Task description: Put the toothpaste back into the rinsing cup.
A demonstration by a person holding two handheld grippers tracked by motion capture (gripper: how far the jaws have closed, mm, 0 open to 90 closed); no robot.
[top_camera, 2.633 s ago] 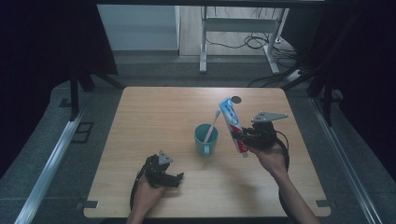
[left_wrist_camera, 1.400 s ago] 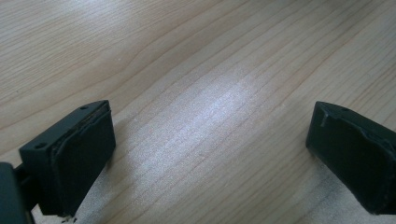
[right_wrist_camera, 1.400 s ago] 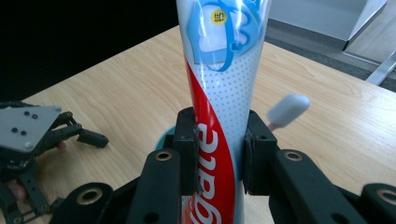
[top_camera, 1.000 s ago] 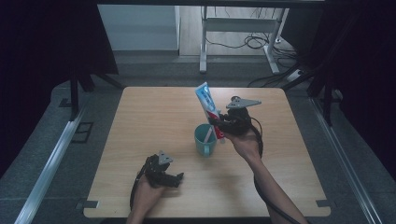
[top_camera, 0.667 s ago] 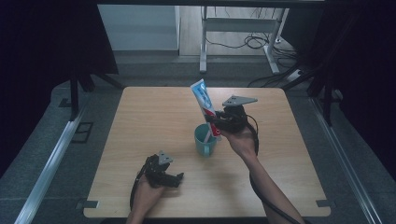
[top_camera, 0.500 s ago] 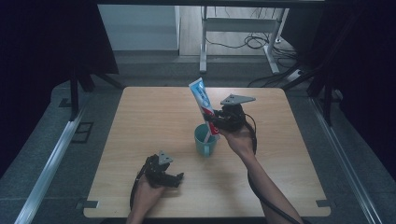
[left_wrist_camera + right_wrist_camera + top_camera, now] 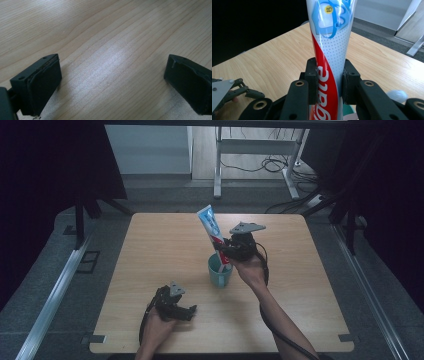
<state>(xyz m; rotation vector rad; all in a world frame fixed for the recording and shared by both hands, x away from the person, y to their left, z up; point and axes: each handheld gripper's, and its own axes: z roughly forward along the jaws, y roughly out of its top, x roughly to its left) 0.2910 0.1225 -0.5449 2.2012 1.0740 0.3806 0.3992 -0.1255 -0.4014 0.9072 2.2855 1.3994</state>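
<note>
The toothpaste tube (image 7: 212, 233) is clamped near-upright in the right tool (image 7: 226, 254), cap end right over the cup (image 7: 219, 272) mid-counter, left tool (image 7: 186, 311) gaping empty.

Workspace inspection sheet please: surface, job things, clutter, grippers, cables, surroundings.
Surface: wooden table, bare wood.
Job's things: toothpaste tube tilted, lower end at the teal cup.
Clutter: nothing seen.
Grippers: right gripper clamps the tube; left gripper open, low over the wood.
Cables: one trails from the right gripper; more on the floor behind.
Surroundings: grey floor, dark drapes, metal table legs.
</note>
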